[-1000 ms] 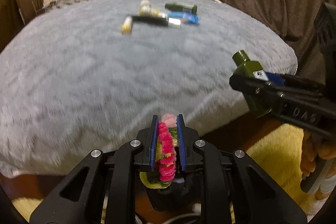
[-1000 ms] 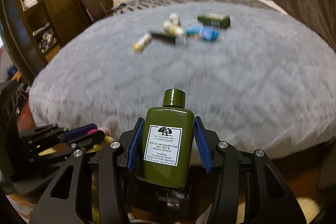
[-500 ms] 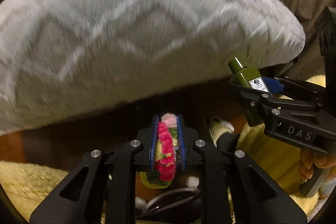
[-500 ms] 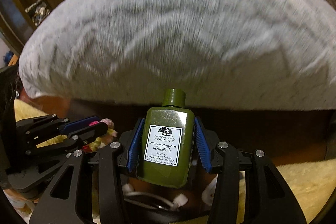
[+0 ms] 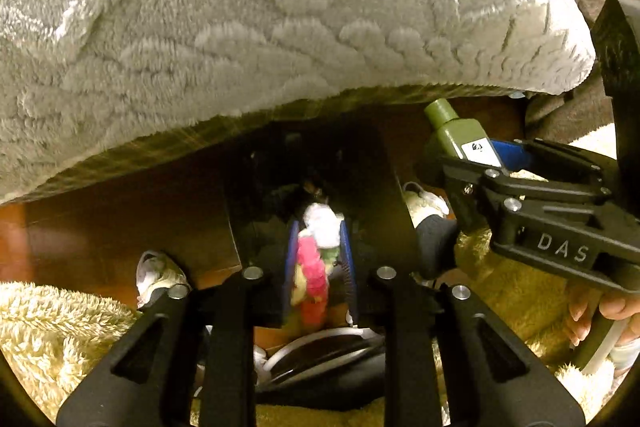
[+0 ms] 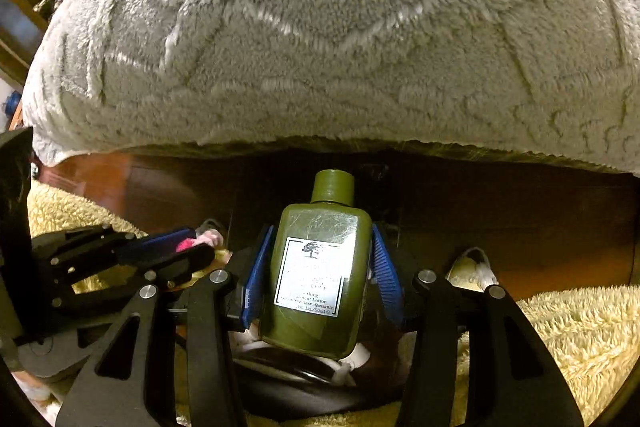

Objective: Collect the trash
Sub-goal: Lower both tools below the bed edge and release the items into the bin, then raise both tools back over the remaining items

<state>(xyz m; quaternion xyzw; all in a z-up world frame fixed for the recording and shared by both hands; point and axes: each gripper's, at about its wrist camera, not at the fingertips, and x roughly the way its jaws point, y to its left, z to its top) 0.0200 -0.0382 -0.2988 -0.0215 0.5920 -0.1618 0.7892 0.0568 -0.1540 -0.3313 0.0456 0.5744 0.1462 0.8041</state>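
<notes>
My left gripper (image 5: 318, 227) points steeply down, and its jaws are opening. A fuzzy pink, green and white bundle (image 5: 312, 267) is still between the blue pads but looks blurred and loose. My right gripper (image 6: 322, 227) also points down, close on the right. It holds a dark green lotion bottle (image 6: 316, 287) with a white label, cap forward. Its jaws are starting to open while the pads still touch the bottle. The left wrist view shows that bottle (image 5: 456, 131) at the right. Under both grippers is a black container with a pale rim (image 5: 320, 355), partly hidden by the fingers.
The grey fleece blanket (image 5: 280, 27) overhangs the bed edge just ahead, with the dark wooden bed frame (image 6: 500, 219) below it. A yellow shaggy rug (image 6: 560, 339) covers the floor. Shoes (image 5: 156, 275) lie beside the black container. A person's hand (image 5: 600, 311) grips the right handle.
Both grippers sank from bed-top height to below the blanket's edge and tipped downward. The items on the bed left view. The left pads have spread slightly and the fuzzy bundle has shifted.
</notes>
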